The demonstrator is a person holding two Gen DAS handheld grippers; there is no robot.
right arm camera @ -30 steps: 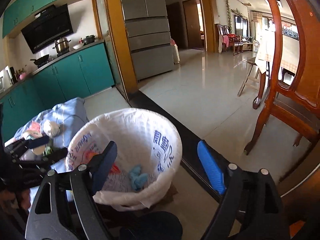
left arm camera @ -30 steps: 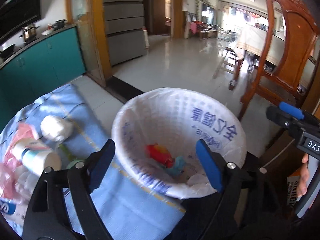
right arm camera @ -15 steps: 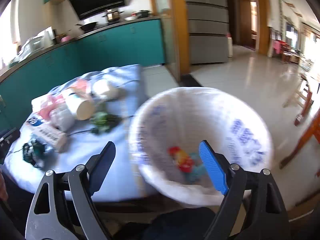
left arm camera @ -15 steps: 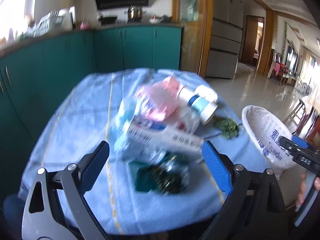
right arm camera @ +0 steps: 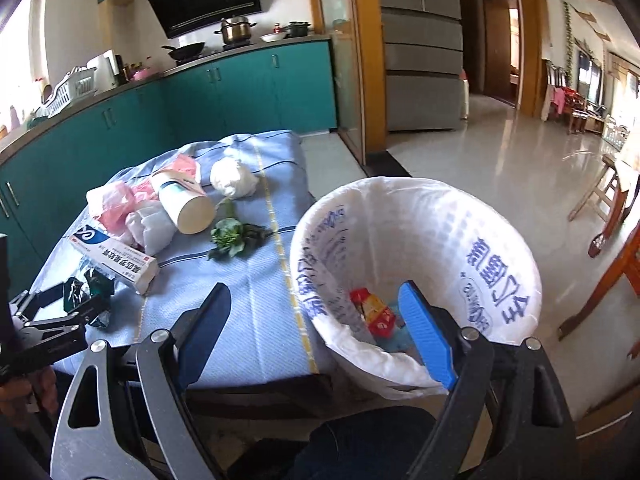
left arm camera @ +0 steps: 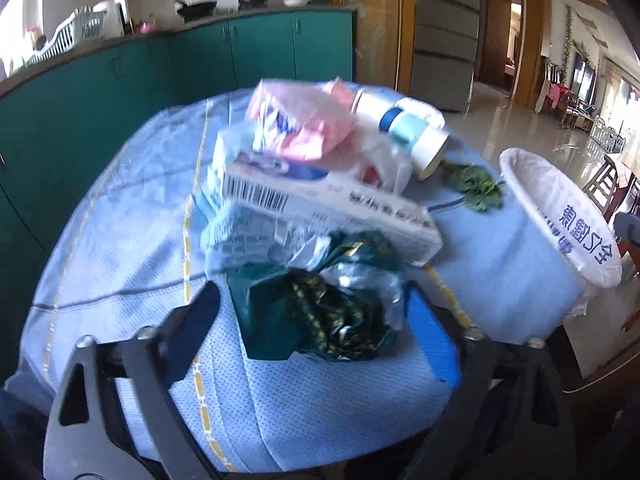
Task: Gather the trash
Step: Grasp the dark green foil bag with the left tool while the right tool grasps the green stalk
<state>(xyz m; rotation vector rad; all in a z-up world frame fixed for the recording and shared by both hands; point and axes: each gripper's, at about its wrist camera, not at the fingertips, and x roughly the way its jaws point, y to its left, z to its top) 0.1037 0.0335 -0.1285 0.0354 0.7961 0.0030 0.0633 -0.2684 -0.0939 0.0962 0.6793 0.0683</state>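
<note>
- Left gripper [left arm camera: 316,320]: jaws just narrowing, not yet pressing, either side of dark green crumpled wrapper [left arm camera: 320,312] at near edge of blue cloth [left arm camera: 120,240].
- Wrapper likely light, crinkly, slippery; best pinched across its bunched middle.
- Right gripper [right arm camera: 316,328]: jaws apart, empty, by lined bin [right arm camera: 500,240].
- Counted: one carton [right arm camera: 116,260], one cup [right arm camera: 184,204], one leafy sprig [right arm camera: 232,236], one white wad [right arm camera: 232,178].

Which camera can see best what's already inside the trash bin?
The right wrist view. It looks down into the white-lined trash bin, so the red and yellow wrapper at the bottom shows. The left wrist view catches the bin only from the side at the picture's edge, with its inside hidden.
</note>
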